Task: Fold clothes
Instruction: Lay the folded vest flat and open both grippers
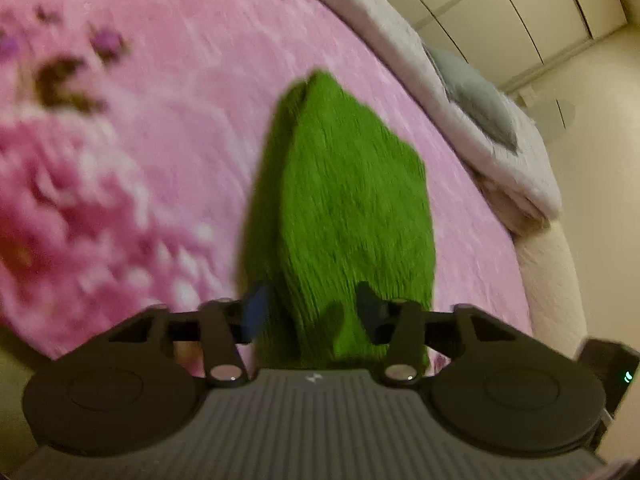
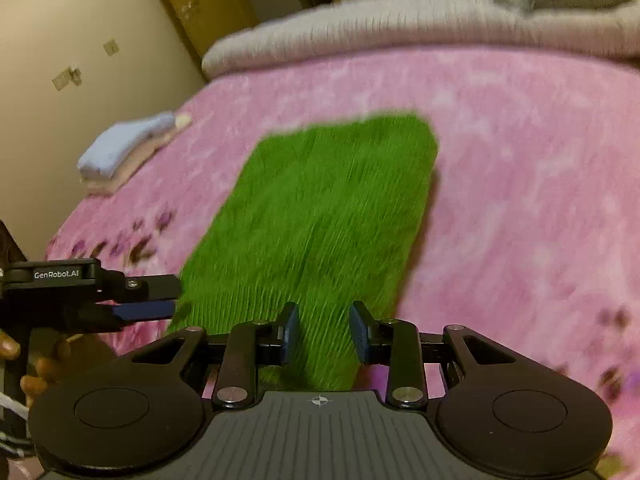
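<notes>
Pink fuzzy floral blanket (image 2: 520,152) covers bed; cream walls. Ribbed green cloth (image 2: 328,208), rectangular. Left gripper (image 1: 316,312) and right gripper (image 2: 323,332) part-open; grip unclear through blur.

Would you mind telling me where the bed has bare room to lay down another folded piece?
Free: the pink blanket right of the green cloth, up to the grey duvet; also the strip between cloth and folded stack. Crowded: the near edge, where both grippers, left and right, flank the cloth.

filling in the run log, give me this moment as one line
stage: mid-fold | item: green cloth on pink bedspread | left gripper: jaws around near edge | right gripper: jaws around near edge | grip: unclear | frames: motion-blurred
</notes>
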### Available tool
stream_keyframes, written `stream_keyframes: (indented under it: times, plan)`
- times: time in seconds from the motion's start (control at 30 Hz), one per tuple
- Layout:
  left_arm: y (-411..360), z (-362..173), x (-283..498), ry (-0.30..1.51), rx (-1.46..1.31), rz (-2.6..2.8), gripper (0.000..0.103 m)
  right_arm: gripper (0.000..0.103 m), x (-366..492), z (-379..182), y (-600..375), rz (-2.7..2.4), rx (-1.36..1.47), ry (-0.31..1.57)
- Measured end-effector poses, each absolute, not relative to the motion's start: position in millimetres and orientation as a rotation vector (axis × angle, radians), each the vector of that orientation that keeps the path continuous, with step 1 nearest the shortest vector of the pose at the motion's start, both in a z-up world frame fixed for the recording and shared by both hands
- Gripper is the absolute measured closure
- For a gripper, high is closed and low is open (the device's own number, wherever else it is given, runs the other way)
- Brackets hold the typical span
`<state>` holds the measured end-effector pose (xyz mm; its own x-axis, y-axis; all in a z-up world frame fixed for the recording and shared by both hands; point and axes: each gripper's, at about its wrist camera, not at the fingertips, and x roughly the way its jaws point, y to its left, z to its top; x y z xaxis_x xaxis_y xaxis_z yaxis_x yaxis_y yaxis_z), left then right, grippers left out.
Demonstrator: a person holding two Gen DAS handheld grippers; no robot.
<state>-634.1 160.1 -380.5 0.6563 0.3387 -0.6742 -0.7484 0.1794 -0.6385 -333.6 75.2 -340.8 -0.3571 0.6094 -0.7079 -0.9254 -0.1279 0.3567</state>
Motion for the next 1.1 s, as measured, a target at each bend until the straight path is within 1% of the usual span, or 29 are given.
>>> stream_keyframes:
  times: [0.07, 0.17, 0.27, 0.37, 0.47, 0.53, 0.6, 0.67, 0.73, 0.87, 0.97, 1.1]
  plan:
    - [157, -384, -628, 0.487, -1.093, 0.848, 0.094, 0.07, -341, -347, 74, 1.711, -0.502, 0.925]
    - [151, -362, -626, 0.531, -0.973, 0.892, 0.093, 0.07, -342, -336, 74, 1.708, -0.532, 0.903]
    - [146, -337, -622, 0.558, -0.841, 0.931, 0.095, 0.07, -330, -317, 70, 1.705, -0.481, 0.839]
    - [148, -321, -611, 0.555, -0.769, 0.914, 0.095, 0.07, -319, -306, 77, 1.698, -0.389, 0.813]
    - [156, -322, -589, 0.572, -0.731, 0.887, 0.094, 0.07, -321, -311, 91, 1.692, -0.36, 0.813]
    - [164, -337, -575, 0.62, -0.72, 0.893, 0.094, 0.07, -326, -320, 100, 1.697, -0.361, 0.819]
    - [169, -353, -566, 0.674, -0.698, 0.916, 0.095, 0.07, -335, -338, 107, 1.685, -0.421, 0.837]
    - [174, -361, -566, 0.678, -0.687, 0.926, 0.094, 0.07, -347, -359, 115, 1.657, -0.504, 0.854]
    - [178, -359, -567, 0.686, -0.7, 0.931, 0.095, 0.07, -356, -364, 113, 1.642, -0.529, 0.796]
    - [170, -336, -566, 0.69, -0.651, 0.945, 0.095, 0.07, -348, -350, 111, 1.643, -0.526, 0.823]
    - [154, -321, -568, 0.685, -0.628, 0.918, 0.095, 0.07, -336, -332, 88, 1.641, -0.456, 0.837]
    - [140, -332, -569, 0.71, -0.644, 0.902, 0.095, 0.07, -333, -325, 65, 1.655, -0.453, 0.868]
